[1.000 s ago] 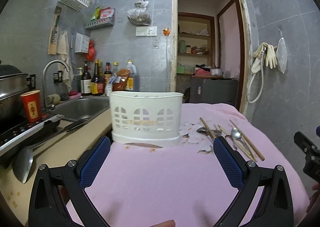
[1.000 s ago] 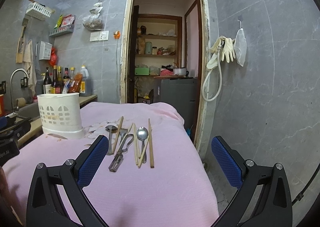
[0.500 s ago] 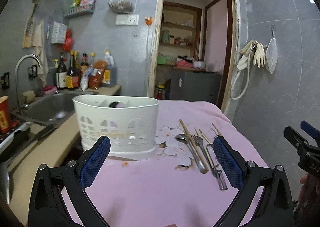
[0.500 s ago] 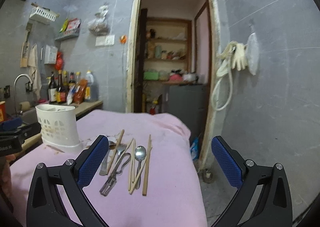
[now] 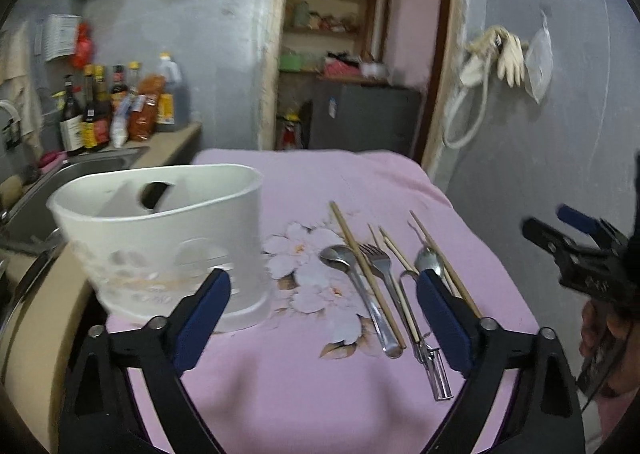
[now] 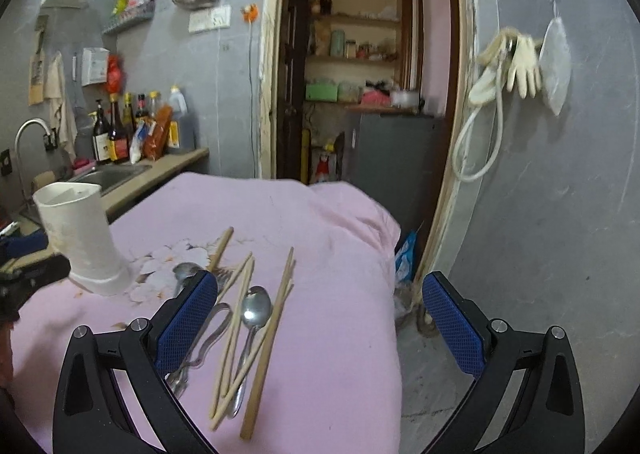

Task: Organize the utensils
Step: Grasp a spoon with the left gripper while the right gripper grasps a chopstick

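Only the left wrist view shows the fork point(image 5: 374, 256)

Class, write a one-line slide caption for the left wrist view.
Open left claw above pink floral cloth, between white plastic utensil holder and loose metal spoons, fork and wooden chopsticks.

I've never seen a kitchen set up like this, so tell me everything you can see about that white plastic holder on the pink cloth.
The white holder looks like matte plastic: an oval tub with arched cut-outs low on its front, an inner divider with a hole, and a wider base. It stands upright on the pink cloth, near the edge beside the sink, left of the loose utensils. It appears empty, and neither gripper touches it.
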